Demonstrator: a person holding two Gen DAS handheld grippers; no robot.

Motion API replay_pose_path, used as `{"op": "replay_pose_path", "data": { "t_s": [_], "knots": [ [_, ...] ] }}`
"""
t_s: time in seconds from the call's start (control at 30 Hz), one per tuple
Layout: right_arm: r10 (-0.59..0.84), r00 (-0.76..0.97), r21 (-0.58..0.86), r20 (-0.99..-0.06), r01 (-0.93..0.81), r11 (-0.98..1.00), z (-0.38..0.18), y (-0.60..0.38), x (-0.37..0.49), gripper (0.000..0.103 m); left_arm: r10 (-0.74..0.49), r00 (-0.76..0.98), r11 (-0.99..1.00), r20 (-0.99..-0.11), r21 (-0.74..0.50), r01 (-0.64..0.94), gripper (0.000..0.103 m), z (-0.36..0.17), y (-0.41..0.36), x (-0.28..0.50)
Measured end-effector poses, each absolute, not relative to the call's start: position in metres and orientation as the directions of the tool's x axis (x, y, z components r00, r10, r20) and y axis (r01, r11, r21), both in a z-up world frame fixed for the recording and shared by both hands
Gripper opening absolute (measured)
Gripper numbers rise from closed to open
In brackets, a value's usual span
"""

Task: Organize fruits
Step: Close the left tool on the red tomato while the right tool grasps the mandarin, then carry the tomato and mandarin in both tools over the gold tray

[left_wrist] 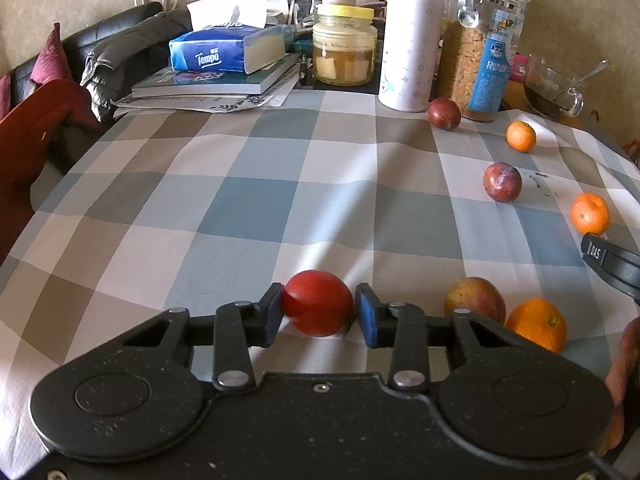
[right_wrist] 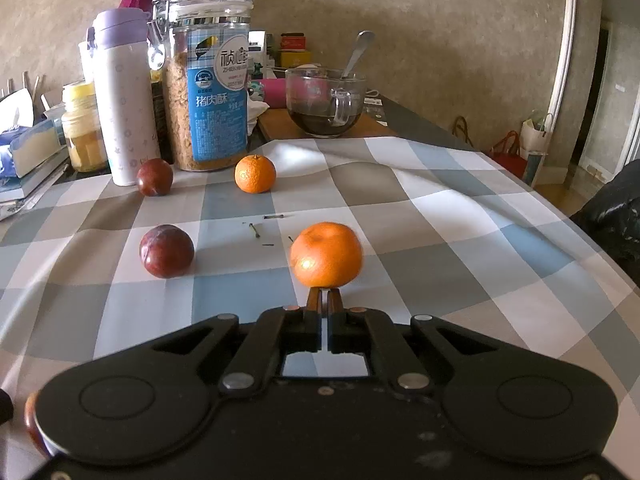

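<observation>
Between the blue pads of the left gripper (left_wrist: 319,312), low on the checked tablecloth (left_wrist: 240,208), sits a red fruit (left_wrist: 318,302). The left pad touches its side; a sliver of gap shows at the right pad, so whether the fruit is clamped or only bracketed cannot be told. To its right lie a red-yellow fruit (left_wrist: 474,298) and a large orange (left_wrist: 537,324), touching each other. Farther right and back, a line of fruit runs toward the jars: a mandarin (left_wrist: 590,213), a dark plum (left_wrist: 502,182), a small mandarin (left_wrist: 521,136) and a far plum (left_wrist: 444,113), each apart from the next. The far plum rests just beside a white-and-lilac flask (left_wrist: 408,40) and a clip-top jar (left_wrist: 482,44). At the far left of the table's back edge, a tissue pack (left_wrist: 226,50) lies on stacked books (left_wrist: 216,82), with a yellow-lidded jar (left_wrist: 345,46) between them and the flask.

Right wrist view: the right gripper (right_wrist: 324,300) has its fingers drawn nearly together, a thin slit between them, holding nothing. Its tips sit just in front of the mandarin, whether touching cannot be told. A glass bowl (right_wrist: 326,100) with a spoon (right_wrist: 356,52) stands behind.
</observation>
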State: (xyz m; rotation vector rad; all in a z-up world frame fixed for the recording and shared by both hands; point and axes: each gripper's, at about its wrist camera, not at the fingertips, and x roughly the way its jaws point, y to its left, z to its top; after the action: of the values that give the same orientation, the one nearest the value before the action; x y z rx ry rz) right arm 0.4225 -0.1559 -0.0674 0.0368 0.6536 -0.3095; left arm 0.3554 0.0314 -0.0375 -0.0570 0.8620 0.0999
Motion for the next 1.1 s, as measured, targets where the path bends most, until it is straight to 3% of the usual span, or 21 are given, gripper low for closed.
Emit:
{"op": "replay_pose_path", "data": {
  "t_s": [0.43, 0.7, 0.83, 1.1],
  "knots": [
    [-0.213, 0.786, 0.001, -0.581, 0.263, 0.965, -0.059, -0.152, 0.414, 0.003, 0.014, 0.688, 0.99, -0.726, -0.085, -0.11, 0.044, -0.03, 0.038, 0.349],
    [-0.19, 0.834, 0.065, -0.517, 0.259, 0.964, -0.043, -0.164, 0.402, 0.003, -0.035, 0.673, 0.985, -0.739, -0.139, -0.102, 0.045, -0.032, 0.04, 0.351],
    [-0.186, 0.826, 0.102, -0.533, 0.281, 0.954, -0.042, -0.179, 0.405, 0.003, -0.063, 0.656, 0.976, -0.752, -0.185, -0.119, 0.045, -0.035, 0.048, 0.354],
    [-0.06, 0.795, 0.312, -0.604, 0.304, 0.9, -0.045, -0.213, 0.422, 0.023, -0.032, 0.651, 0.983, -0.758, -0.142, -0.116, 0.045, -0.035, 0.04, 0.355]
  ]
}}
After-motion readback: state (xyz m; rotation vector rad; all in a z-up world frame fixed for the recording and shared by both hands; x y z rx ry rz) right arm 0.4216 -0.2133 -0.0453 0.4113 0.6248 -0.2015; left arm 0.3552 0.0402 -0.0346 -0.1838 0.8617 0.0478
